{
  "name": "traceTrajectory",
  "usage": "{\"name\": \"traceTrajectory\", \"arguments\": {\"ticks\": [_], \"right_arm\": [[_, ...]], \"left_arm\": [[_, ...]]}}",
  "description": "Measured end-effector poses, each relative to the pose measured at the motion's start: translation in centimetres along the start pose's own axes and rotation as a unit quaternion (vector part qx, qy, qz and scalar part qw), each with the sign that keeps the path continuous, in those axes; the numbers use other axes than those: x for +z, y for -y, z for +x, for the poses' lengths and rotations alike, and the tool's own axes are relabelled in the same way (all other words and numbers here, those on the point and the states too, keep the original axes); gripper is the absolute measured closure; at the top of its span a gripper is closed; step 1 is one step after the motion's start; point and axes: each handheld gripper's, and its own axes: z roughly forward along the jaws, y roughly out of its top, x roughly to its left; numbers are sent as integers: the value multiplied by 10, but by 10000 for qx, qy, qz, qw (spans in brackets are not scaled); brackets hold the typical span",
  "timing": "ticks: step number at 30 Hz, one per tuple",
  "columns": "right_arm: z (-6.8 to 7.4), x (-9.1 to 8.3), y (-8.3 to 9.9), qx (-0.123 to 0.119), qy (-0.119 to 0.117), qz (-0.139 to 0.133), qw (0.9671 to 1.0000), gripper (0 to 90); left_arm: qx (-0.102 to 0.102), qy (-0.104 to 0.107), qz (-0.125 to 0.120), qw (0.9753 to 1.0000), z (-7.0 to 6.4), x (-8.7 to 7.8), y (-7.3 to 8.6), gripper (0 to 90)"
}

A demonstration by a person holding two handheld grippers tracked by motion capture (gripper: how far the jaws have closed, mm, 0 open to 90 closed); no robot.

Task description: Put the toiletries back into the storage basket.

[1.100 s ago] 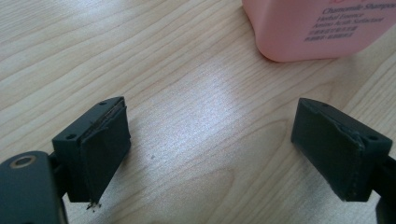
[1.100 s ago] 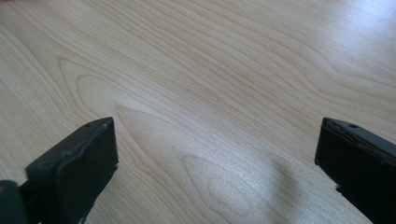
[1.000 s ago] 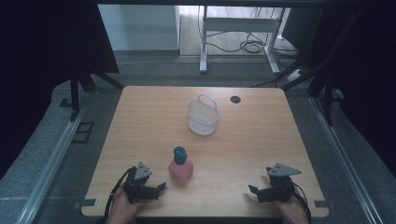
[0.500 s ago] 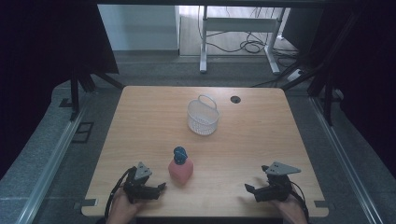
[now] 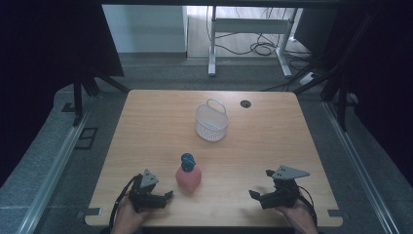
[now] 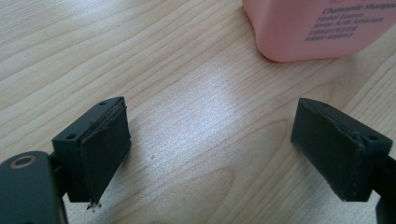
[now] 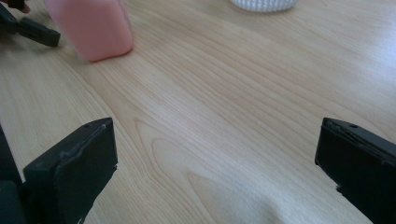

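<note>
Wide-apart gripper (image 7: 215,172) jaws low over bare wooden table (image 7: 243,102), pink bottle (image 7: 91,28) far left.

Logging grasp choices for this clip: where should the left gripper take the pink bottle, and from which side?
Probably on the pink bottle's broad lower body, coming in level from the left gripper's side. The bottle stands upright, its blue cap looks small and uneven, and the body narrows upward. The jaws are already open with the bottle just ahead, though whether they span its body is hard to tell.

wooden table (image 5: 146,126) | pink bottle (image 5: 188,177) | white basket (image 5: 211,122)
</note>
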Motion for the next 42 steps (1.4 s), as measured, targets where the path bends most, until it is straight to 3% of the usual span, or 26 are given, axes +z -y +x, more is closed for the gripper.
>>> {"name": "traceTrajectory", "arguments": {"ticks": [16,28,42], "right_arm": [[14,10,-25,-146,-302,-28,9994,0],[26,20,-42,-370,-516,-56,9980,0],[41,34,-61,-469,-764,-145,9959,0]], "left_arm": [[-8,-13,2,10000,0,0,0,114],[-12,-18,3,10000,0,0,0,114],[-28,-18,-7,10000,-1,0,0,114]]}}
